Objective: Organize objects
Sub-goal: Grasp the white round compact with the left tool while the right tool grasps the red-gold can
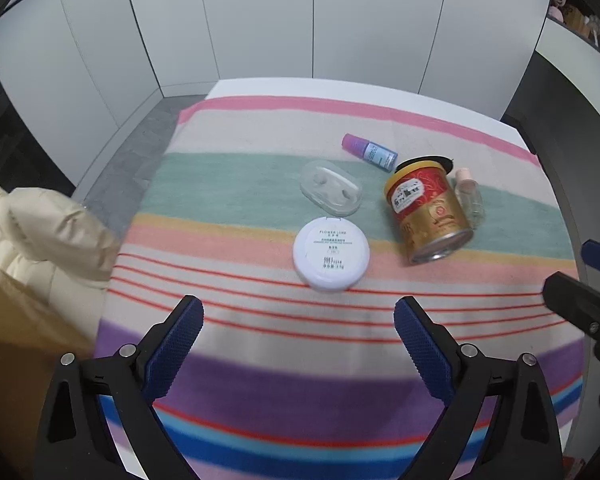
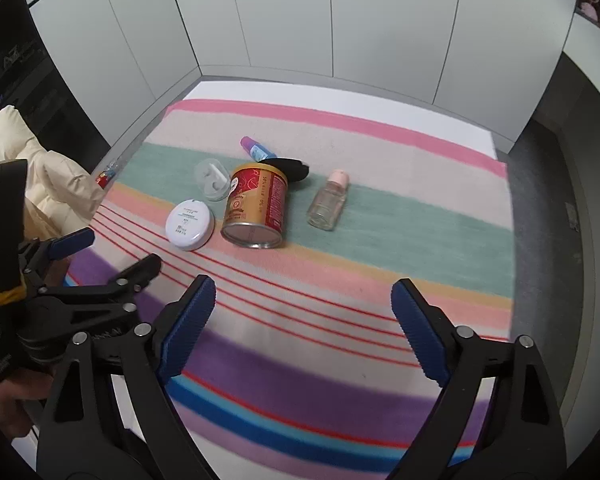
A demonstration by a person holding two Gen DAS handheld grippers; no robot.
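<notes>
In the left wrist view, the left gripper (image 1: pixel 298 322) is hanging over the striped cloth (image 1: pixel 260 332) with its jaws spread wide, and nothing is lying between the blue ribbed pads (image 1: pixel 176 344). Just ahead of the gap is sitting the round white plastic compact with printed text (image 1: pixel 331 253), flat on the cloth, so it looks the nearest thing to take. Beyond it is lying the clear oval plastic case (image 1: pixel 331 188). Ahead and to the right of the jaws, the red and gold metal can (image 1: pixel 430 210) is lying on its side with its silver bottom toward the camera. It probably tipped over and is needing to be set upright. The small clear bottle with a pale pink cap (image 1: pixel 470 194) is lying close behind the can, and the little blue bottle with a purple cap (image 1: pixel 368 151) is further away. A part of the right gripper (image 1: pixel 580 304) is showing at the right edge.

In the right wrist view, the right gripper (image 2: pixel 303 304) is also held with the jaws wide apart and empty, over the cloth. All the objects are lying well ahead of it: the can ahead and a little left, the clear bottle ahead and a little right, apart from the can. The left gripper is showing at the left, beside a cream padded sleeve (image 2: pixel 40 176). Nothing seems organized yet.
</notes>
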